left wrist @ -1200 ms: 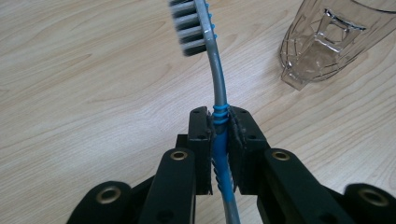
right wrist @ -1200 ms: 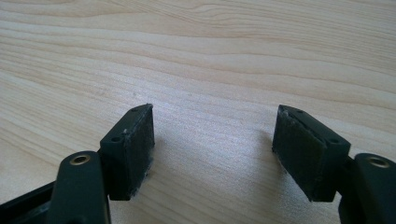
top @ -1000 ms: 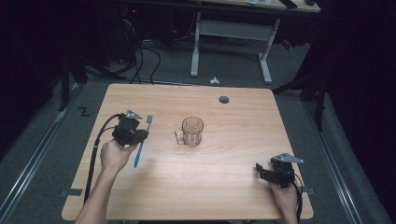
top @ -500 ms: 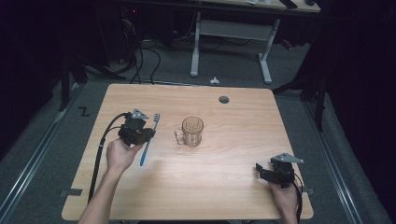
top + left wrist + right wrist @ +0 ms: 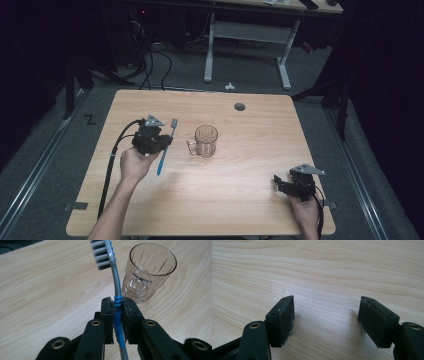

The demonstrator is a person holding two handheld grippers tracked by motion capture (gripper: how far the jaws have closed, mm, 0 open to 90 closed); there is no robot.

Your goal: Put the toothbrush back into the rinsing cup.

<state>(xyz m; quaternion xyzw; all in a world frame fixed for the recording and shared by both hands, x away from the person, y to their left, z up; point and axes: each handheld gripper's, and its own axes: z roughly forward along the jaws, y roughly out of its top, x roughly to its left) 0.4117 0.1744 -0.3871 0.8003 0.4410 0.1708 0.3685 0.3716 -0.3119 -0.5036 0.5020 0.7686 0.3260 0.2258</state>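
At the left of the light wooden table (image 5: 250,195), the left claw (image 5: 159,141) is seen clamped on a blue and grey plastic toothbrush (image 5: 165,145); in the left gripper view the handle (image 5: 118,322) is pinched between the two black pads, just below its ribbed blue collar, and the bristled head (image 5: 102,253) is pointed up and away. Compared with a second ago, the toothbrush has been carried rightward and a little nearer to the clear cut-glass mug (image 5: 205,140); half a second ago it was already closer, and now its head is held just left of the mug, with the tail of the handle hanging toward the near side. From this it is judged that the brush is being brought over for placing into the mug; a lift above the rim and a turn toward upright would seem to be needed first. The mug is standing upright at the table's middle, empty as far as can be told. At the near right, the right claw (image 5: 283,183) is held wide and empty (image 5: 327,320), low over bare wood, unmoved since the earlier pictures.
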